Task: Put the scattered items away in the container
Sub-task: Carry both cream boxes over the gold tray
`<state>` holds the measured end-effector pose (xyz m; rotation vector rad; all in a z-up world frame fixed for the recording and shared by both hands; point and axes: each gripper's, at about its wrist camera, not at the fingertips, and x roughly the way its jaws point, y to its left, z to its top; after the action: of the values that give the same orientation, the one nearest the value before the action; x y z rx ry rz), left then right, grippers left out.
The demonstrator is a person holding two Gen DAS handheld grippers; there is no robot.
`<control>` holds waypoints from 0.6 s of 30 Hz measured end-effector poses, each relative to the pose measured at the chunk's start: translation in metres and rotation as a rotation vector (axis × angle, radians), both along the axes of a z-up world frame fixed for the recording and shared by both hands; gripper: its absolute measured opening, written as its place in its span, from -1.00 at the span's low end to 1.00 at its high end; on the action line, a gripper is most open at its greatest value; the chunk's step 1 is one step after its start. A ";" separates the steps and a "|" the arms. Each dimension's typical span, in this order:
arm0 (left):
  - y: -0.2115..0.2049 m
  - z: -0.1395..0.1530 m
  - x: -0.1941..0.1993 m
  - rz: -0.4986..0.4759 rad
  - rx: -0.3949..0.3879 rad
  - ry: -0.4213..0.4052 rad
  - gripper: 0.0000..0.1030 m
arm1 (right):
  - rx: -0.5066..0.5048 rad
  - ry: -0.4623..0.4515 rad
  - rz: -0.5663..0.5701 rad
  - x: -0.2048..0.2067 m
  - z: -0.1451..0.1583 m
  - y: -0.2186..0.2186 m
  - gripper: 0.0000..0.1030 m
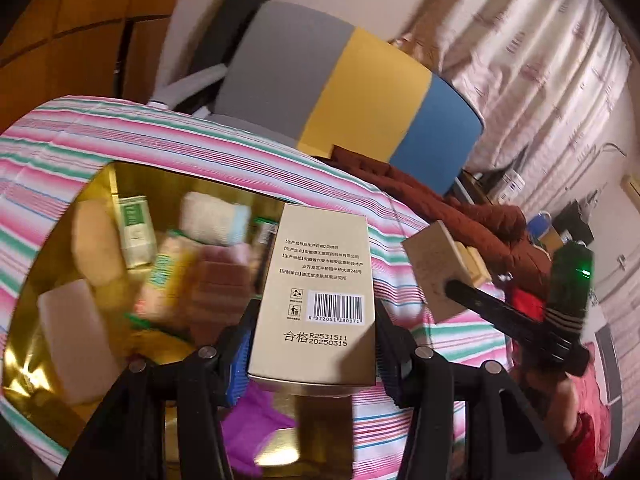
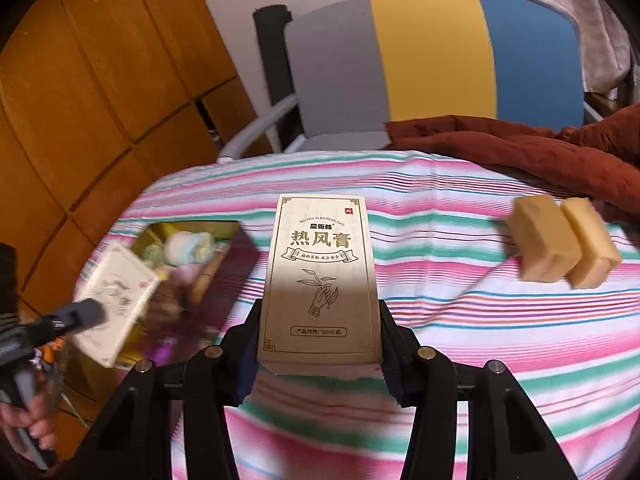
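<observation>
Left gripper [image 1: 312,344]: we pinch a barcode box [image 1: 316,296], long axis pointing away, over the near right edge of the gold container [image 1: 120,176], which lies to the left. Right gripper [image 2: 320,344]: pinching a beige carton [image 2: 320,280], farther right. Two yellow blocks [image 2: 564,244] remain on the striped cloth [image 2: 480,320]; chair [image 2: 432,60] beyond.

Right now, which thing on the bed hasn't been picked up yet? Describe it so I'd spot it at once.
Start at the striped bedspread in the right wrist view and look toward its far right side, just below the rust-red quilt. There lie two pale yellow sponge blocks, side by side. Unlike the two printed beige cartons, each clamped in a tool, they are plain, unlabelled and untouched.
</observation>
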<state>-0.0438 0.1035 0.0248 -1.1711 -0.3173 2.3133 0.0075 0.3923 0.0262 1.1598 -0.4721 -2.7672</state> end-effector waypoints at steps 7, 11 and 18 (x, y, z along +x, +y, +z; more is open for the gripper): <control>-0.040 -0.007 -0.004 0.086 -0.013 0.002 0.02 | -0.080 0.018 0.083 -0.001 0.016 -0.064 -0.01; -0.055 -0.011 -0.010 0.115 -0.019 -0.004 0.02 | -0.079 -0.002 0.112 -0.007 0.015 -0.097 -0.01; -0.064 -0.019 -0.032 0.139 -0.055 -0.005 0.02 | -0.056 -0.049 0.086 -0.025 0.003 -0.132 -0.01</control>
<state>-0.0760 0.0396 0.0057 -1.2158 -0.3488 2.4530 -0.0173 0.2600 0.0295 1.2088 -0.4892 -2.6414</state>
